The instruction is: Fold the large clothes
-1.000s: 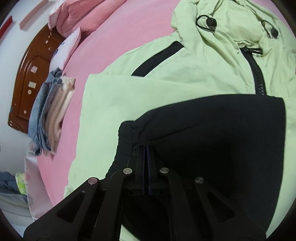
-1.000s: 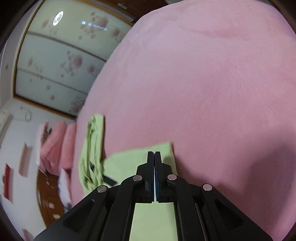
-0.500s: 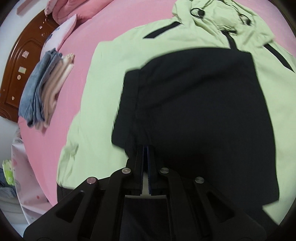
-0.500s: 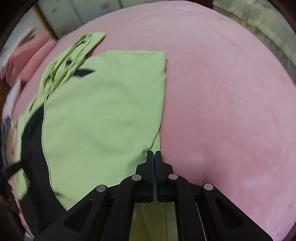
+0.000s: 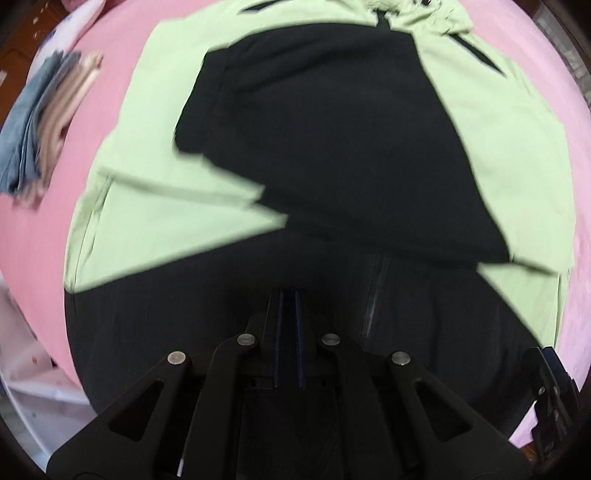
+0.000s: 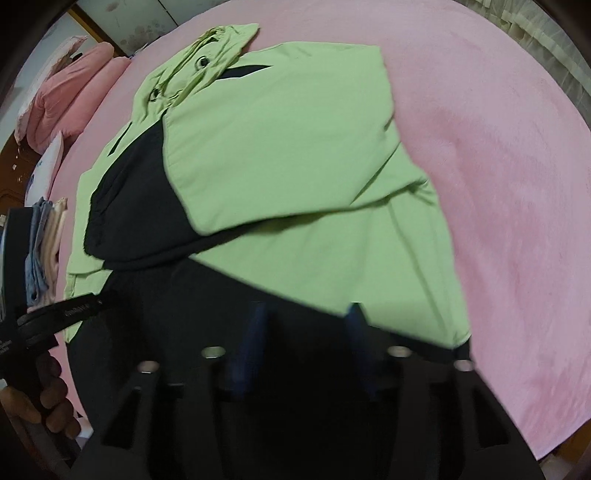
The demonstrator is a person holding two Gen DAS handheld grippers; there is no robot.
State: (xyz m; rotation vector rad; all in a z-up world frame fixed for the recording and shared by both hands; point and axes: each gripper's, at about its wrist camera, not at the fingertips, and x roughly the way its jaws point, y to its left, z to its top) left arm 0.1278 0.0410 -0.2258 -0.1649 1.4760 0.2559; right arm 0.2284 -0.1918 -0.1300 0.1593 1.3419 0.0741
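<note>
Now the green and black jacket [image 6: 295, 155] lies folded on the pink bed [image 6: 498, 184]. My left gripper [image 5: 289, 295] has its jaws together. My right gripper [image 6: 304, 314] has just spread its jaws, nothing between them.

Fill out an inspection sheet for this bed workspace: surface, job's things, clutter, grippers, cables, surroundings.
Surface: pink bedspread, bare to the side of the garment.
Job's things: green and black jacket lies flat on the bed, both sleeves folded across its body, hood at the far end.
Clutter: stack of folded clothes at the bed's edge; pink pillows by the headboard.
Grippers: left gripper is shut over the black hem, nothing seen between its pads; right gripper has just been opening and stands open, nothing between its fingers.
Cables: nothing seen.
Surroundings: a hand on the left gripper's handle; wooden headboard; flowered wardrobe doors.
</note>
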